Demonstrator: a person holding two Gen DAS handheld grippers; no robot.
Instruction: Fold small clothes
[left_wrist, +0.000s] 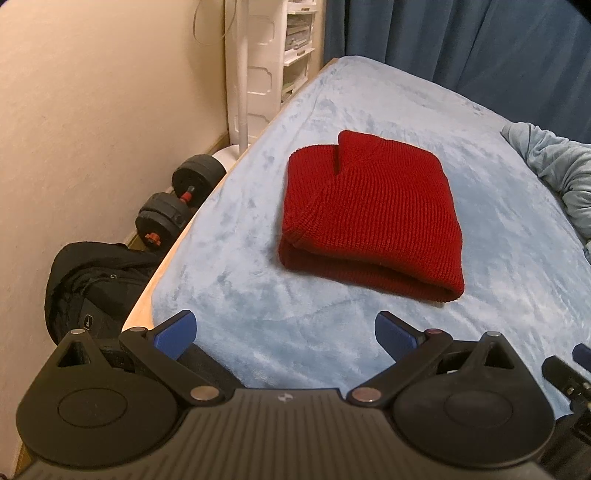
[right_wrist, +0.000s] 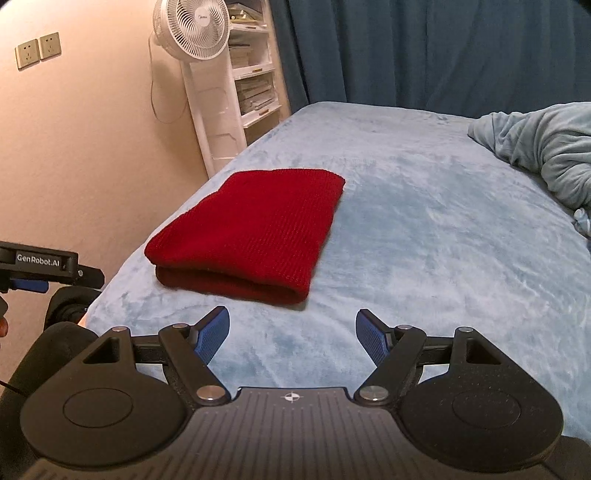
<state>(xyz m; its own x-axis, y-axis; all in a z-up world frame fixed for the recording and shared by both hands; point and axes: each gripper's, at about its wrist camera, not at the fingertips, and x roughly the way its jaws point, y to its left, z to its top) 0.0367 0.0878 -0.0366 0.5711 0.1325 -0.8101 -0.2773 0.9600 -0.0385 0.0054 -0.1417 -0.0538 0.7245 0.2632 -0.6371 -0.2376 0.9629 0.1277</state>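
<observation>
Lying folded on the bed (left_wrist: 258, 332), the red hat (left_wrist: 369, 214) looks done; both tongs, left (left_wrist: 284, 332) and right (right_wrist: 291, 332), hover near it, spread wide and empty.

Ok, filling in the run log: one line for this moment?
red knit hat: folded, lying on blue blanket | left gripper: open, empty | right gripper: open, empty

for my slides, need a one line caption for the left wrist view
Open left gripper above a light blue blanket, the folded red knit hat lying ahead.
</observation>
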